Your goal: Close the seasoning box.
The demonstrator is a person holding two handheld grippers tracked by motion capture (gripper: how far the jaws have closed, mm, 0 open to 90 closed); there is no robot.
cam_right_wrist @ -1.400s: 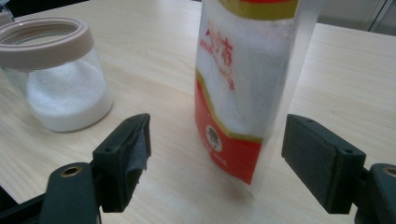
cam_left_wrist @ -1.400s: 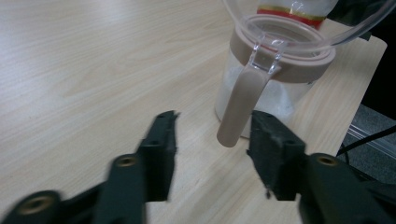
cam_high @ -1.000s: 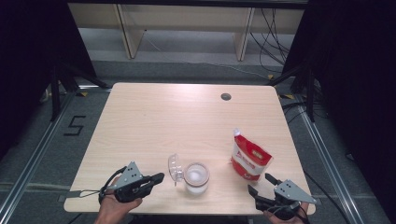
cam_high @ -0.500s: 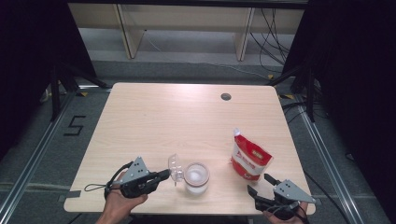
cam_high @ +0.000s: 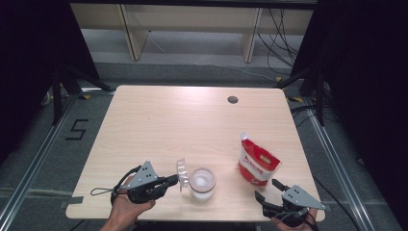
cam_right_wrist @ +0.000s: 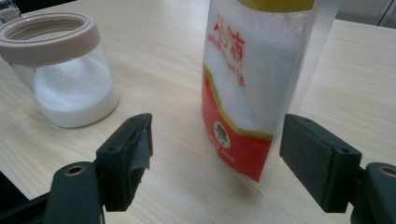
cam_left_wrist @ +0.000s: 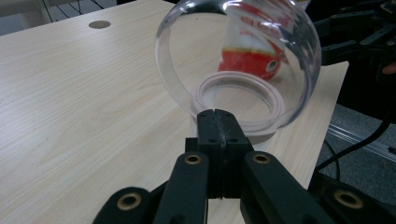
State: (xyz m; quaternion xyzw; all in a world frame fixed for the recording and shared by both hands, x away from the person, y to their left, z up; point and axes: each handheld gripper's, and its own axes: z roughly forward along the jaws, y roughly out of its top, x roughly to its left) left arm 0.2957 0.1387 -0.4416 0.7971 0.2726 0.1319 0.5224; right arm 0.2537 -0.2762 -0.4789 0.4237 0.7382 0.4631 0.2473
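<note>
The left hand-held gripper pinches the clear lid upright just beside the open jar near the surface's front edge; the right hand-held gripper stands spread before the sugar pouch.

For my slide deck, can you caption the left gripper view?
Left gripper shut on the rim of a clear lid, held upright beside the open jar; red pouch behind.

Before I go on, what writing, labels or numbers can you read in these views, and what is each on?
"5": black marking on the floor left of the table.
"white": partly readable on the red-and-white pouch, beside large red Chinese characters I cannot read surely.
Pouch's round logo print: too small.
Jar, clear lid: none.
</note>
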